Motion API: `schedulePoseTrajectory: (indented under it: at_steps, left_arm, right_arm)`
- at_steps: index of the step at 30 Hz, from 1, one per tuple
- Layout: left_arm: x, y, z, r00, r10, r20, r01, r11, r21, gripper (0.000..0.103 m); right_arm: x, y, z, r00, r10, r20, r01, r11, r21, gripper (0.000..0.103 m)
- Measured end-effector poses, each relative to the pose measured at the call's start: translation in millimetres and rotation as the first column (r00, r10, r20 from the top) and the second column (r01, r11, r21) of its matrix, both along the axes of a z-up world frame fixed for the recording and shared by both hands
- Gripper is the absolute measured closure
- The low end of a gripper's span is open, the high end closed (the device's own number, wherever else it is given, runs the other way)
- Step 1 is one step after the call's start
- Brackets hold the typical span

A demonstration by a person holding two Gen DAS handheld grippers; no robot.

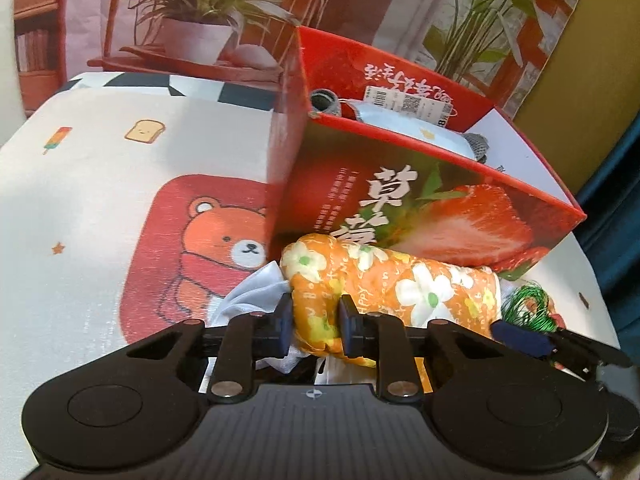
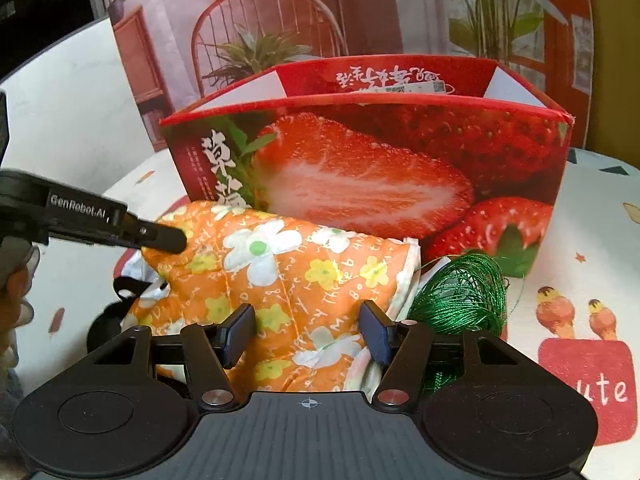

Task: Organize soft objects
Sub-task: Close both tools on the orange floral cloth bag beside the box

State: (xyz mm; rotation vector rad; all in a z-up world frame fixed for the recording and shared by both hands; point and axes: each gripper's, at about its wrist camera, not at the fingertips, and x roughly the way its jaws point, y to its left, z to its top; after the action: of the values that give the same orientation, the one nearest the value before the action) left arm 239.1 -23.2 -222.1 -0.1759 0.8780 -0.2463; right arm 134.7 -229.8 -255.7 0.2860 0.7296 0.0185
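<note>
Directly ahead, a red cardboard strawberry box (image 2: 368,168), open-topped, glossy, printed with a halved berry and white characters; standing on a pale tablecloth (image 1: 100,184) with cartoon bear, toast and ice-lolly prints. Inside the box, from the left wrist view: a white tagged item (image 1: 400,98), something grey and knitted (image 1: 326,104), a pale blue soft piece (image 1: 420,128).

Against the box's front wall, hard up to it, the orange floral cloth (image 2: 288,276): quilted, puffy, rolled into a loose bundle, white and yellow flowers, small stitched lettering. Beneath and beside it, crumpled white fabric (image 1: 256,292). Just right of the bundle, touching its edge, a coil of shiny green wire (image 2: 460,296), thin and tangled. Something black (image 2: 108,320) at the bundle's left, perhaps a strap or bag, too hidden to tell.

Left gripper (image 1: 314,326): blue pads clenched on the bundle's left end, cloth bulging between them. Right gripper (image 2: 306,338): jaws half spread, straddling the bundle's lower right part, pads seemingly resting on the fabric but whether pressing or loose cannot be told. Left tool's black finger crossing the right wrist view at the bundle's upper left corner.

Behind, a printed backdrop of potted plants (image 1: 200,12) and a wire chair (image 2: 268,28).
</note>
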Motion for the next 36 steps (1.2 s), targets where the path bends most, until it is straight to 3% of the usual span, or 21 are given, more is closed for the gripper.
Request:
schedulePoseTrajectory:
  at_steps: [9,17,32,36]
  left_arm:
    - [1,12,-8,0.997,0.062,-0.047,-0.06,0.997,0.039,0.078]
    - [2,14,-14,0.996,0.052,-0.069,-0.05,0.998,0.04,0.077]
    - [6,22,-23,0.995,0.053,-0.085,-0.054,0.998,-0.018,0.075]
    - [5,22,-23,0.995,0.051,-0.082,-0.053,0.998,-0.026,0.075]
  right_arm:
    - [-5,-16,2,0.996,-0.093,-0.002,0.093,0.995,0.045,0.048]
    - [0,-4,5,1.0,-0.03,0.003,0.03,0.999,0.039,0.051]
    - [5,-4,7,0.999,-0.046,-0.029,0.049,0.995,0.092,0.052]
    - [4,-1,13,0.999,-0.037,-0.001,0.037,0.996,0.083,0.058]
